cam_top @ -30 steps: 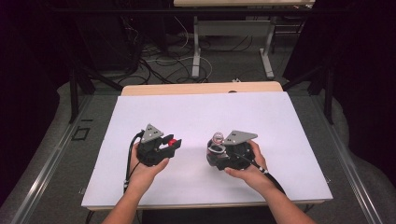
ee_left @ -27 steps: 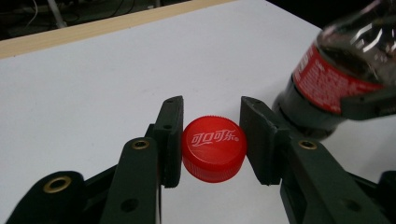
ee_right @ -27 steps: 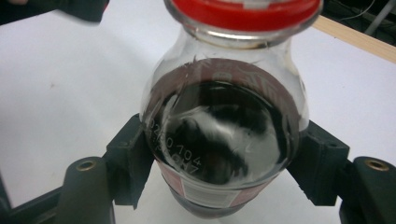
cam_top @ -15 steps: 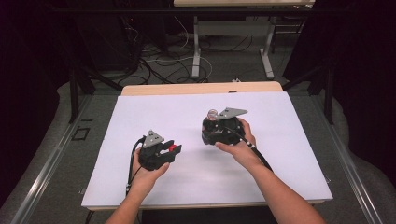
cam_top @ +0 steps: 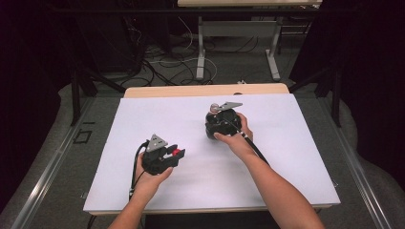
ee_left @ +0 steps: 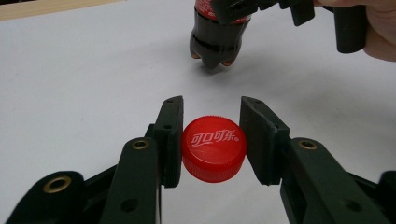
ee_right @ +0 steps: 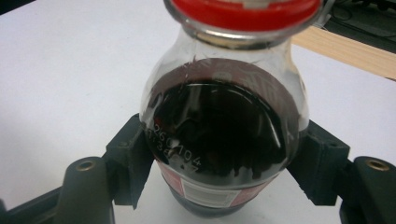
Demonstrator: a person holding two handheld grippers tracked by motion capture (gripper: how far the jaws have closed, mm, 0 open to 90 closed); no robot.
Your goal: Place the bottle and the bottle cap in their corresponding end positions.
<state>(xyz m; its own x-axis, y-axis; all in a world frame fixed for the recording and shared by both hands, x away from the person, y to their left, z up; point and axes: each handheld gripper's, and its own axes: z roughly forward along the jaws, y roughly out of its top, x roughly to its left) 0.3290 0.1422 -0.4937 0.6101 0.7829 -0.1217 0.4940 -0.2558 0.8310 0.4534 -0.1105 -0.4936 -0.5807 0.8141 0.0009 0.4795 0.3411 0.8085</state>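
Two grippers busy, one item each. Left gripper (cam_top: 173, 153) pinching red cap (ee_left: 214, 148) between its pads, low over white table (cam_top: 286, 157) at near left; in left gripper view cap sits top-up, logo readable, seemingly a small gap on one side but looks gripped. Right gripper (ee_right: 224, 154) clamped round cola bottle (ee_right: 219, 140) at the body just under the shoulder, farther back and right of centre on the high view (cam_top: 217, 125); bottle partly full of dark drink, red neck ring at top, mouth cut off by frame edge, so open neck not confirmed directly. In left gripper view bottle base (ee_left: 212, 46) seems lifted or barely touching table, with shadow beneath; hard to call. Cap and bottle well apart. Step judged: cap off, bottle being carried or set down at far side. Next probably calls for: standing bottle upright on table, then parting right jaws without tipping it; cap to go down flat or back over neck, needing straight alignment above mouth.
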